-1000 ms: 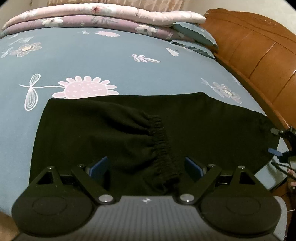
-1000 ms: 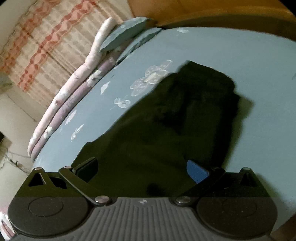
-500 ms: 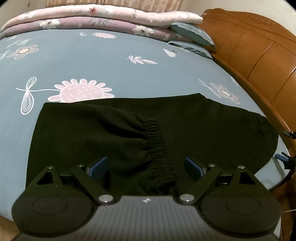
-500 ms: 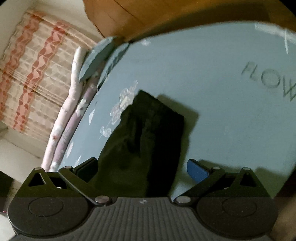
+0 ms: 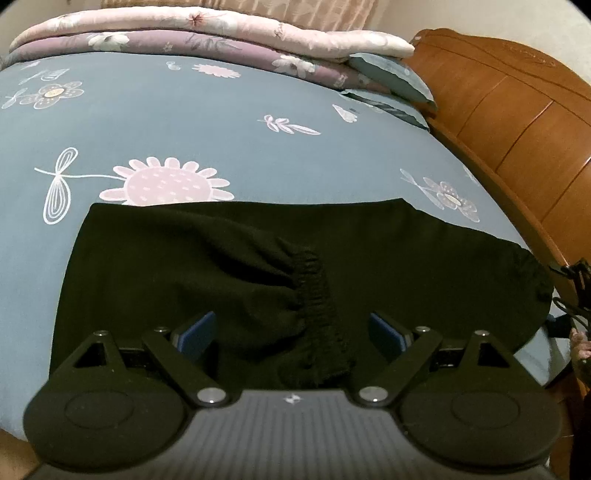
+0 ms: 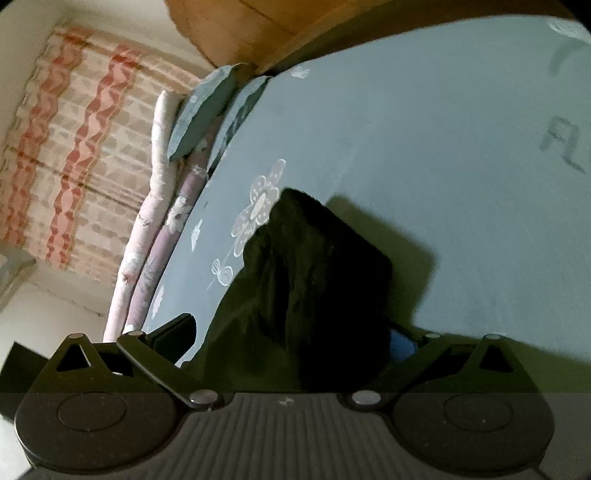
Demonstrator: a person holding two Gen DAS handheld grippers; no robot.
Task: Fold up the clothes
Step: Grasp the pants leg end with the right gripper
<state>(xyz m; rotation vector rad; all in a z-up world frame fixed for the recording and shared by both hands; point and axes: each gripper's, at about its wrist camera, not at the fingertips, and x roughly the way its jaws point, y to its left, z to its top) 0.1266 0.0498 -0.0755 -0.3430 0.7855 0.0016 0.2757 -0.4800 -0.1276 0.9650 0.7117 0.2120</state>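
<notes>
Black trousers [image 5: 221,266] lie folded across the blue flowered bed sheet [image 5: 184,122]. A ribbed elastic cuff [image 5: 317,306] lies on top near the middle. My left gripper [image 5: 291,332] is open, its blue pads on either side of the cuff, just above the cloth. In the right wrist view the trousers' end [image 6: 314,280] is bunched and raised off the sheet [image 6: 461,147]. My right gripper [image 6: 291,336] is open with the black cloth between its fingers. The right gripper also shows at the left wrist view's right edge [image 5: 569,291].
A wooden headboard [image 5: 517,122] runs along the right. Folded pink and purple quilts [image 5: 207,33] and two blue pillows [image 5: 391,85] lie at the far side of the bed. Striped curtains [image 6: 74,147] hang behind.
My right gripper has swung round to the trousers' end, and the cloth there now stands bunched between its fingers. My left gripper has hardly moved.
</notes>
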